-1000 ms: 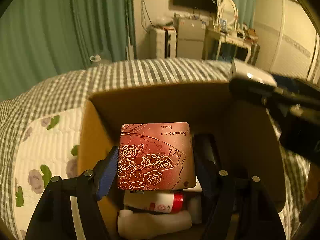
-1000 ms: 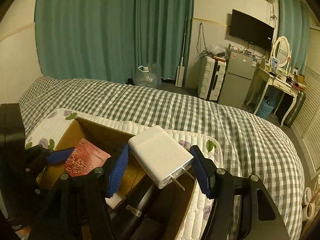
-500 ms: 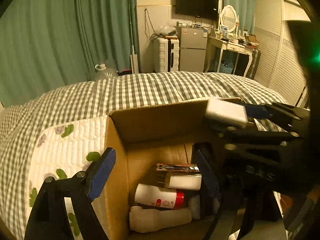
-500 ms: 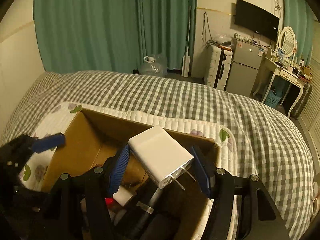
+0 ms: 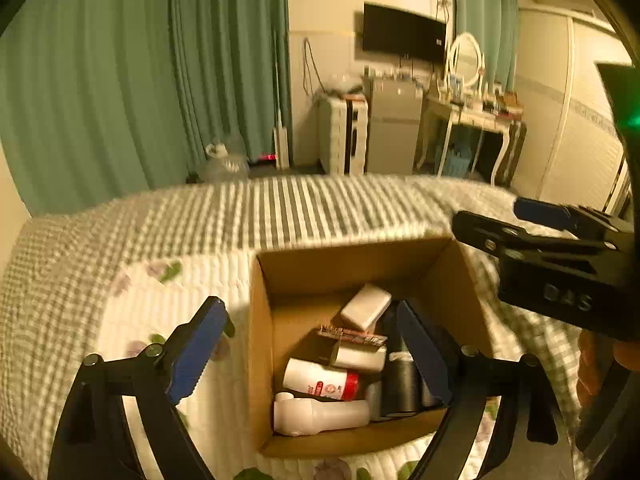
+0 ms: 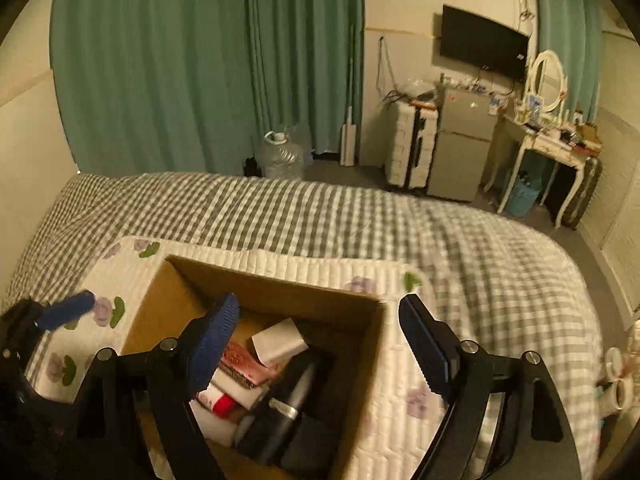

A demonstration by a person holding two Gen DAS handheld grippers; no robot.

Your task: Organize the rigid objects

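both grippers, left [image 5: 310, 350] & right [image 6: 320, 346], are spread wide, nothing held; to be lifted straight up off brown cardboard box [image 5: 320, 266], white plug-in charger block [image 5: 366, 306] left leaning at far wall.

The grey-checked bed cover [image 5: 320, 208] is smeared by motion in the left wrist view. Inside the brown cardboard box [image 5: 360, 264], the red patterned tin [image 5: 352, 335] shows only 1 edge, and the right tool's blue pad hides part of it [image 6: 240, 358]. Small items on the white dressing table [image 6: 560, 140] are too small to tell.

The open-topped brown cardboard box [image 5: 362, 268] is reachable from above. Inside, a white rectangular charger block [image 5: 366, 306], a white plastic bottle [image 5: 320, 414] and a black cylinder [image 5: 400, 386] crowd its floor.
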